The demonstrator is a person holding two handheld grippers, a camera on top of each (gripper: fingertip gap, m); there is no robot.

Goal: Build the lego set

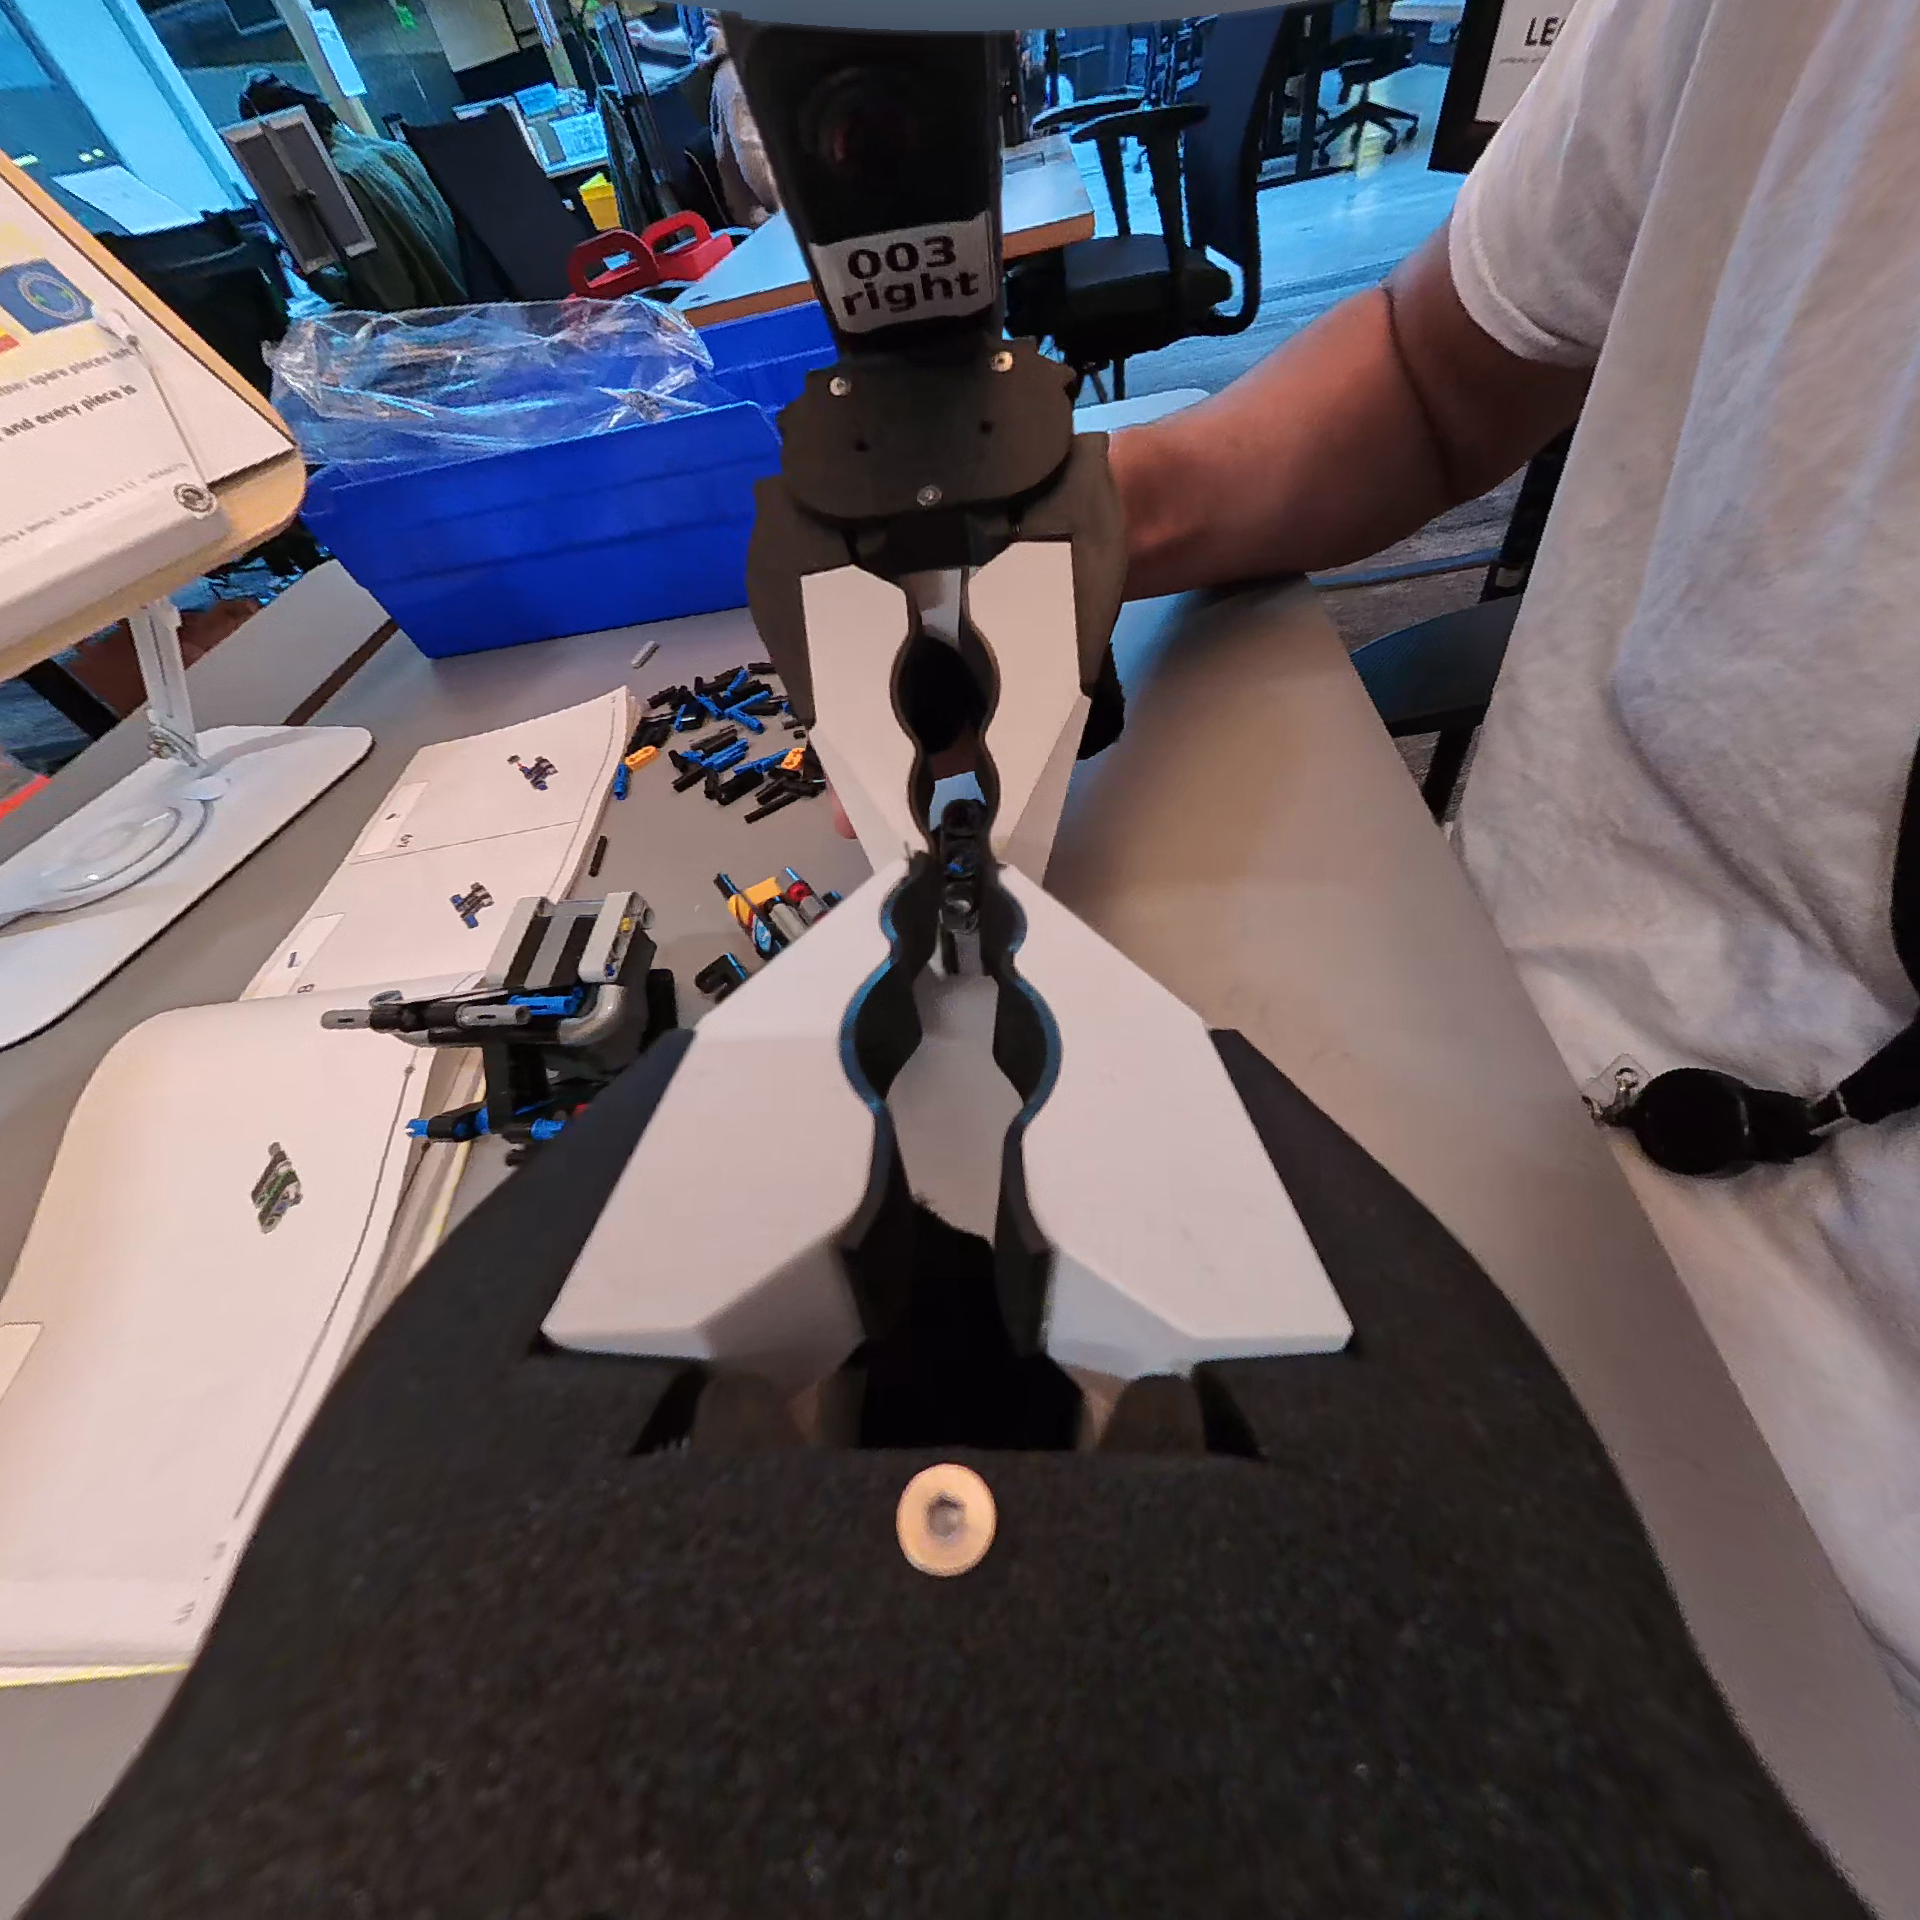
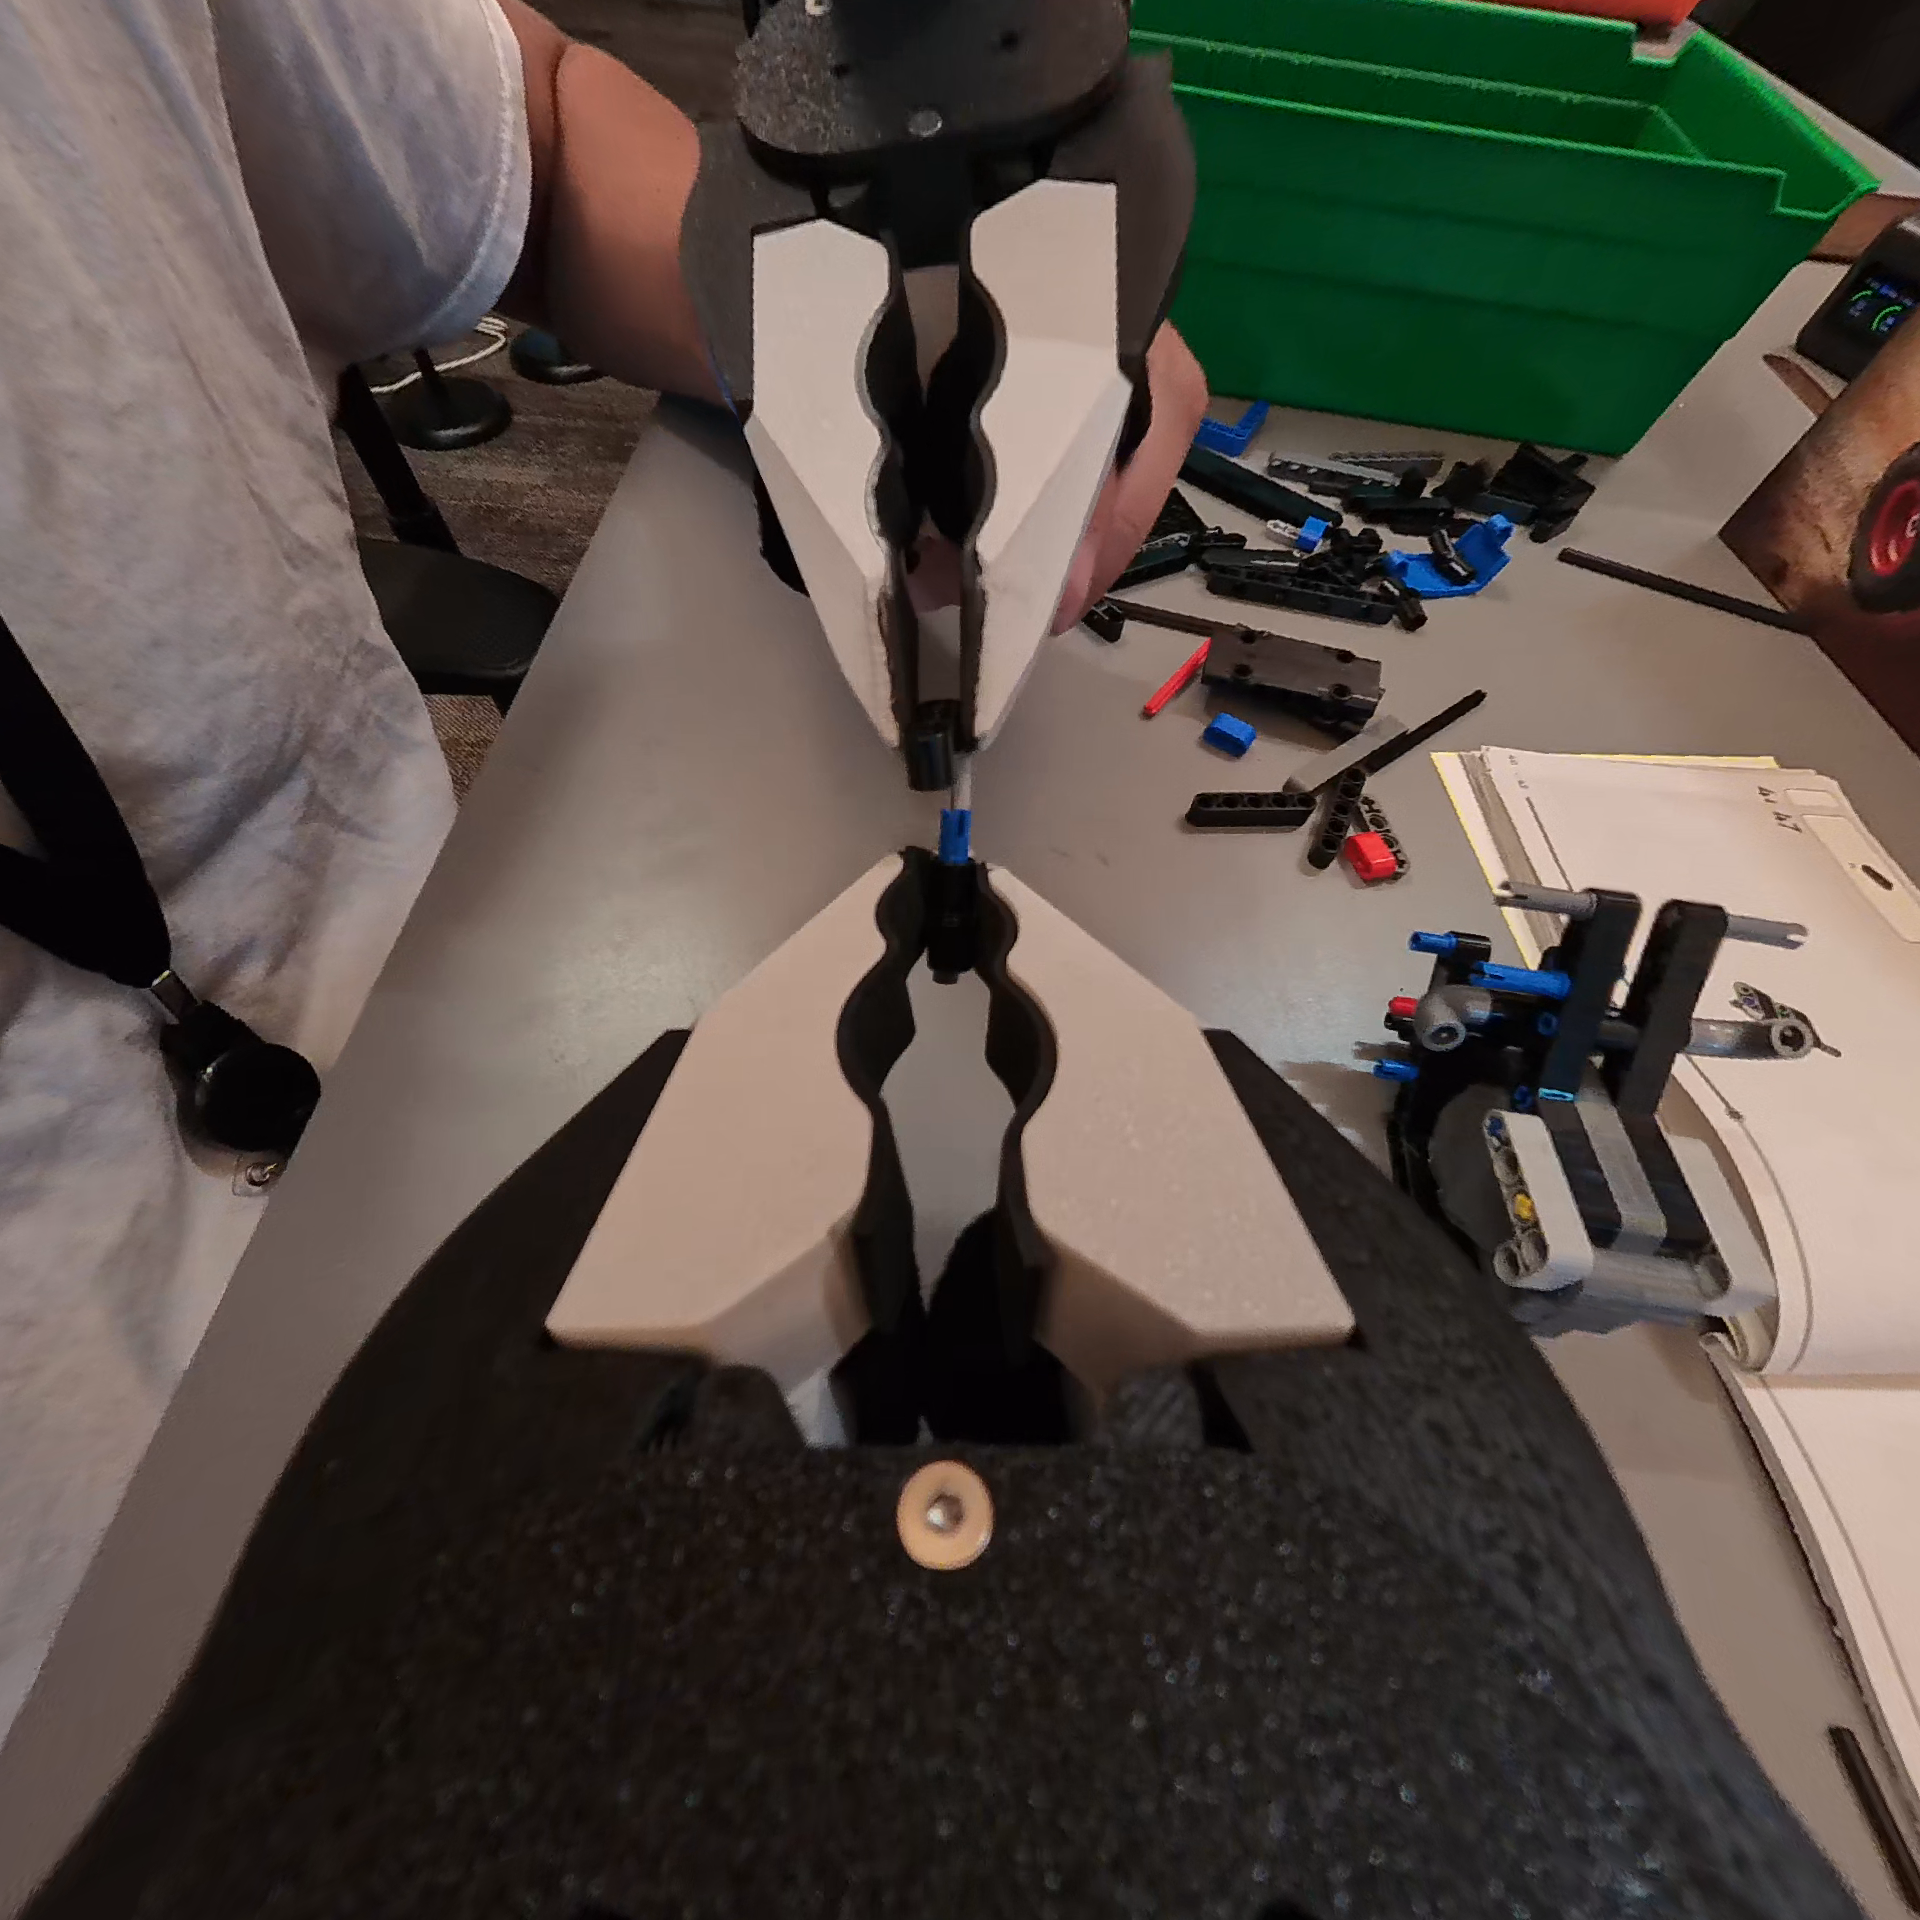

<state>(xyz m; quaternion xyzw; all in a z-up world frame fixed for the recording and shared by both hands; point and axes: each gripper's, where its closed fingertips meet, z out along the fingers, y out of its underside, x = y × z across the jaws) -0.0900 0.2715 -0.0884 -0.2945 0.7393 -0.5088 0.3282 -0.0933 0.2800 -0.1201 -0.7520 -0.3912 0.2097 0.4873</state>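
**Pin-to-connector mating above the worktop, main build about half assembled**

Both grippers meet tip to tip in the air over the grey worktop. The right gripper has its fingers clamped on a small black piece with a blue pin sticking out past the tips. The left gripper faces it, fingers clamped on a short black connector. A thin pale axle seems to run between the two parts; pin and connector are near but, in the right wrist view, not yet seated. From the left wrist view the joint is mostly hidden between the tips of the left gripper and the right gripper.

Progress, as judged: the partly built model, in black, grey and blue, sits on the open instruction booklet, to the right in the right wrist view. It looks like a sub-frame only. Much is left: a loose pile of beams and connectors lies before the green bins, and a scatter of black and blue pins lies near the blue bin. A small yellow and red sub-assembly lies apart.

Room: the joining happens close to the worktop's near corner, next to the person's torso. The surface directly below is bare. Model, booklet and loose parts all lie to one side, well apart from the tips. Travel along the shared axis looks unobstructed.
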